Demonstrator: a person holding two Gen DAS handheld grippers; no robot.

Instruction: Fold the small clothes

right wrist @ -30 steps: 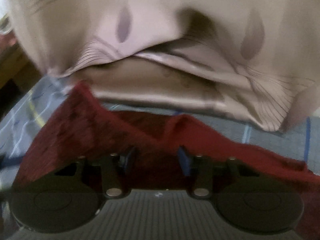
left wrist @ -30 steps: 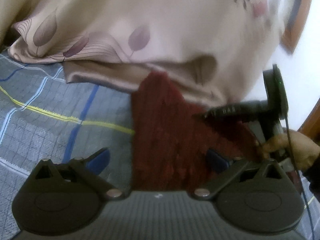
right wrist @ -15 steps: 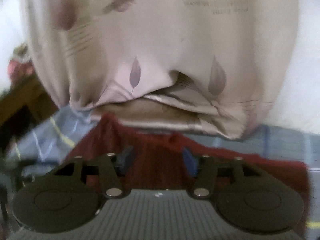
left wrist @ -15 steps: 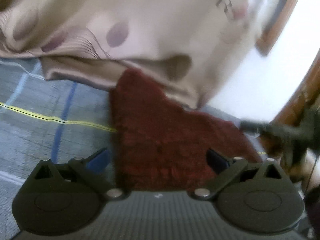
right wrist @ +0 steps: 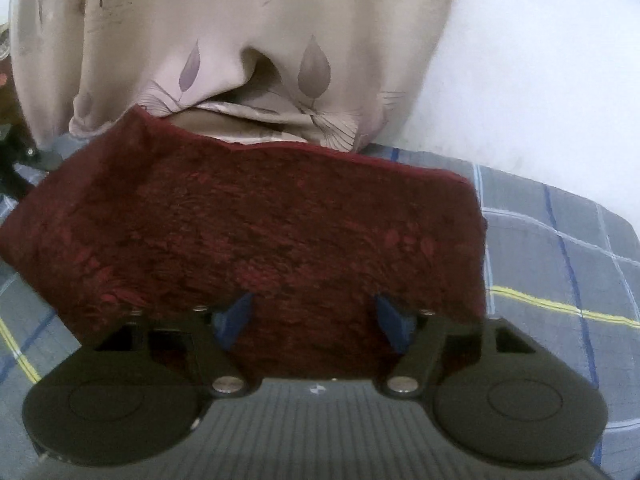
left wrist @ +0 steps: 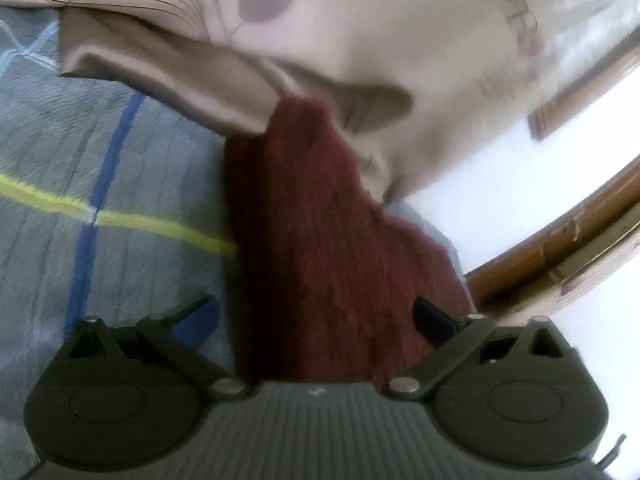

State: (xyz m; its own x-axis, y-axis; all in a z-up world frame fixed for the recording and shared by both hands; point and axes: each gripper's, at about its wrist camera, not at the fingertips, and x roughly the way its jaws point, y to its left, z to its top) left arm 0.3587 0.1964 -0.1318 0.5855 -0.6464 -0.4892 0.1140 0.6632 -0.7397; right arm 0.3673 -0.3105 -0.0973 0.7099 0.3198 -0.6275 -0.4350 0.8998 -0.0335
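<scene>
A dark red fuzzy cloth [right wrist: 256,232] lies on the grey plaid bed cover [right wrist: 560,248], folded into a wide rectangle. In the left wrist view the cloth [left wrist: 320,248] runs away from me as a narrow strip whose far tip touches the beige curtain. My left gripper [left wrist: 316,320] is open, its jaws wide apart, with the cloth's near end between them. My right gripper [right wrist: 314,320] is open over the cloth's near edge, holding nothing.
A beige curtain with purple leaf prints [right wrist: 248,40] hangs down onto the bed behind the cloth and also shows in the left wrist view [left wrist: 360,32]. A white wall [right wrist: 540,60] is behind. A wooden frame [left wrist: 560,256] curves at the right.
The right gripper has opened wider and drawn back, so the cloth now lies flat as a rectangle. The left view has swung right; the other gripper and hand have left it.
</scene>
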